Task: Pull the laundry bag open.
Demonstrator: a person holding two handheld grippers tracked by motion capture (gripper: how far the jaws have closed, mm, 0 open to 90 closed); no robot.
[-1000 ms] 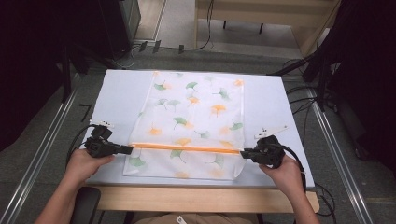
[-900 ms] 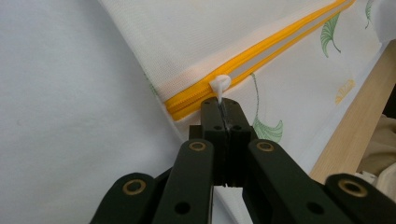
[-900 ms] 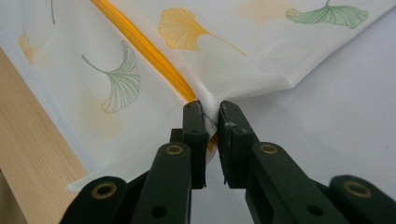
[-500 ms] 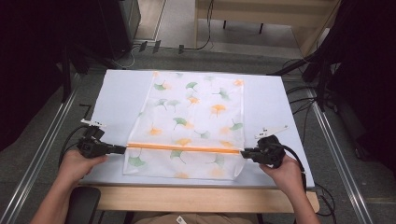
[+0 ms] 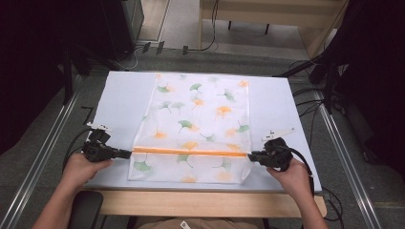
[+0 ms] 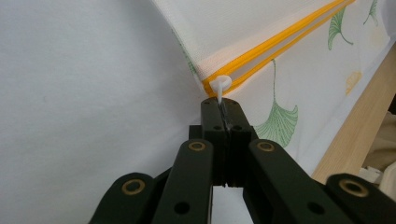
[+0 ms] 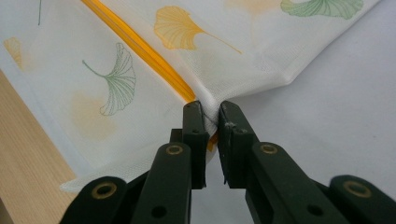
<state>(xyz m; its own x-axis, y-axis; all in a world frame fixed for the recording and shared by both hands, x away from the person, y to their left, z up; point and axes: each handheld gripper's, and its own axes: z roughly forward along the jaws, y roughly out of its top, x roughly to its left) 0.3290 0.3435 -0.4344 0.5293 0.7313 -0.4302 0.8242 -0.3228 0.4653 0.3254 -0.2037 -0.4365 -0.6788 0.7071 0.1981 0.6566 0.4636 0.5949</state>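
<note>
A white mesh bag [image 5: 200,114] printed with green and orange leaves lies flat on the table. An orange zipper [image 5: 191,152] crosses it near the front. My left gripper [image 5: 128,153] is at the zipper's left end. In the left gripper view, the left gripper [image 6: 223,105] is shut on the small white zipper pull [image 6: 219,86]. My right gripper [image 5: 250,155] is at the zipper's right end. In the right gripper view, the right gripper [image 7: 211,112] pinches the bag's fabric [image 7: 219,70] where the zipper [image 7: 140,51] ends.
The bag rests on a white tabletop [image 5: 119,105] with a wooden front edge [image 5: 205,202]. Bare white surface lies left and right of the bag. Cables [image 5: 310,124] trail off the right side, and metal rails [image 5: 52,138] run along the floor.
The left forearm has swung outward a little to the left. Both grippers hold their places at the zipper's ends.
</note>
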